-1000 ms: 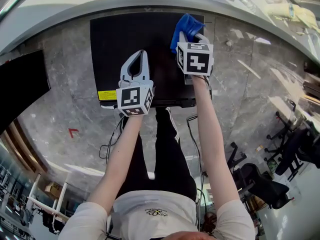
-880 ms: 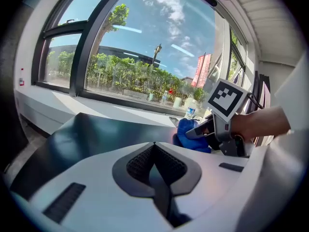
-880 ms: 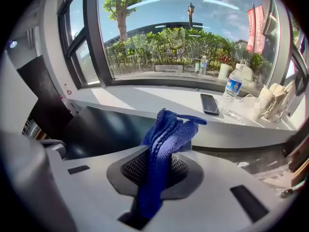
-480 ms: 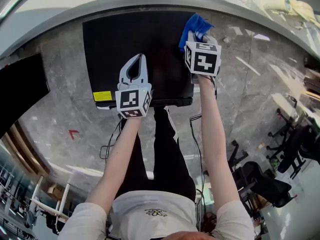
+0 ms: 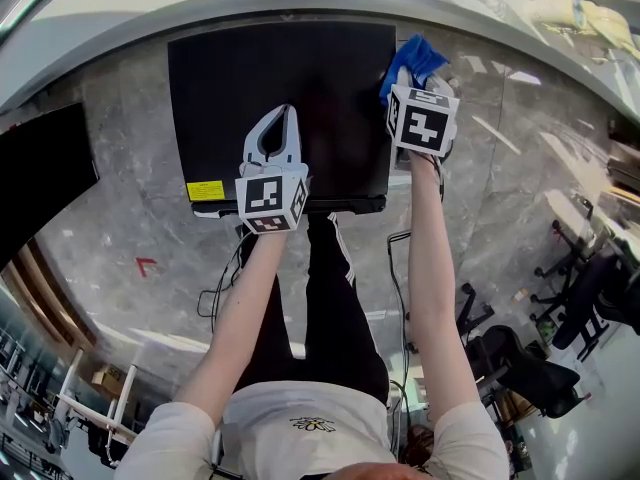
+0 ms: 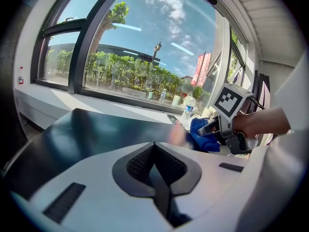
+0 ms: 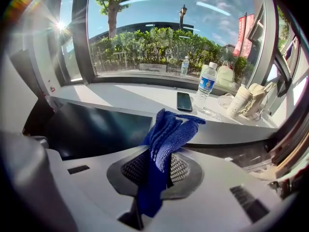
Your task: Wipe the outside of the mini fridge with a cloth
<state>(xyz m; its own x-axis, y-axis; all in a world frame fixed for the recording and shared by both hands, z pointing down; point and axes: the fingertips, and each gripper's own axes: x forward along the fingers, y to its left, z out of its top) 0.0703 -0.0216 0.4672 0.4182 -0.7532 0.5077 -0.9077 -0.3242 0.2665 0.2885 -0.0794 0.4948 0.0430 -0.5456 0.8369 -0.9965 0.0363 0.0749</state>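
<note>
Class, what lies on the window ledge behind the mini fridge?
A dark phone, a water bottle and a pale cup are there; the blue cloth covers part of the ledge.

One mini fridge (image 5: 270, 63), one cloth (image 5: 416, 54), two grippers (image 5: 288, 114) (image 5: 404, 76).

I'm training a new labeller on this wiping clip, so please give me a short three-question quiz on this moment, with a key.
1. What do the right tongs hold? A: a blue cloth; B: a sponge; C: a brush.
2. True or false: the left tongs are wide open.
3. Fill in: by the person's own sides, the cloth is at the ___ edge of the mini fridge top.
Key: 1 A. 2 False: they are shut and empty. 3 right.
</note>
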